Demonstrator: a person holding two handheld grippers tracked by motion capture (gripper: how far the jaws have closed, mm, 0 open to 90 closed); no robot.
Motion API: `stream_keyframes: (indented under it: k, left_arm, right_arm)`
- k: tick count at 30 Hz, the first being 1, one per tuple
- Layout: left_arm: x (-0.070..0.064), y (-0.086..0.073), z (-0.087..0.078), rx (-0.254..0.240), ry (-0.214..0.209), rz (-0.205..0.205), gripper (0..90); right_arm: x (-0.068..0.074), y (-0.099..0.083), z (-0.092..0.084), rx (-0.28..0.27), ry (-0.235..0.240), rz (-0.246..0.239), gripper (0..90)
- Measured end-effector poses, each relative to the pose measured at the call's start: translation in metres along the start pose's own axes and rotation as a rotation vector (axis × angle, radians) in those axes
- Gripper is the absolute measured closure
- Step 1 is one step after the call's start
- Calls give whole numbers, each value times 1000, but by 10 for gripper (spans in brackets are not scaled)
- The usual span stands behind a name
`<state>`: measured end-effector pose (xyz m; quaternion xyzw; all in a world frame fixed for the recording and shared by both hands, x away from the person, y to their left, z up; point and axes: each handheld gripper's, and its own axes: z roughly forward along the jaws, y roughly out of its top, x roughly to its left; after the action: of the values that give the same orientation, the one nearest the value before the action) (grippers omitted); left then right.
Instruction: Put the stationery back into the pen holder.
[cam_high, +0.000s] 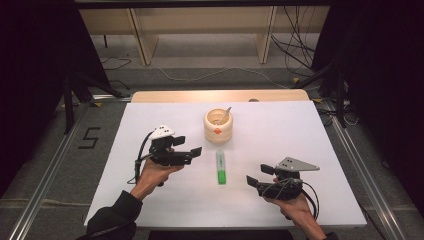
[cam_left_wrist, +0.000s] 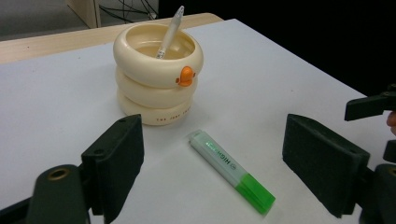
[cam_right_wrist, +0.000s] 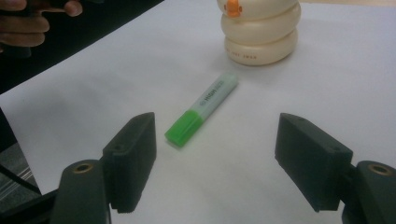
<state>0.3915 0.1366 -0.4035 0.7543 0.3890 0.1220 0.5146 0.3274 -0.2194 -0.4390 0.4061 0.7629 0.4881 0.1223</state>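
left gripper (cam_high: 192, 152): jaws wide, empty, level, aimed at highlighter (cam_high: 220, 167) from its left | right gripper (cam_high: 256, 176): jaws wide, empty, low, right of highlighter

The high view looks down and forward from above the person's side of the table (cam_high: 150, 200), far enough to see all of it. The left gripper view sits low and close, looking across the table past its own jaws. The right gripper view does too. All three see the green marker (cam_high: 221, 167) (cam_left_wrist: 232, 171) (cam_right_wrist: 201, 108) and the cream duck cup (cam_high: 218, 126) (cam_left_wrist: 157, 77) (cam_right_wrist: 260, 32).
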Motion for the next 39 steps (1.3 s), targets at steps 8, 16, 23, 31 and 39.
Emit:
stream_keyframes:
  k: [8, 16, 23, 31, 39]
  left_arm:
    - [-2, -14, -14, -19, 0, -1, 199]
    - [-5, -23, -21, -37, -3, 28, 198]
    - [-4, -29, -25, -51, 5, 32, 194]
    - [-4, -35, -29, -41, 15, 50, 184]
    - [-2, -38, -34, -49, 34, 59, 185]
  right_arm:
    - [-2, 3, 9, 6, -16, -2, 384]
    - [-11, 9, 20, 19, -53, 1, 533]
    - [-19, 21, 36, 24, -69, 0, 671]
    - [-22, 28, 60, 61, -95, -29, 853]
    - [-26, 36, 87, 105, -94, -26, 900]
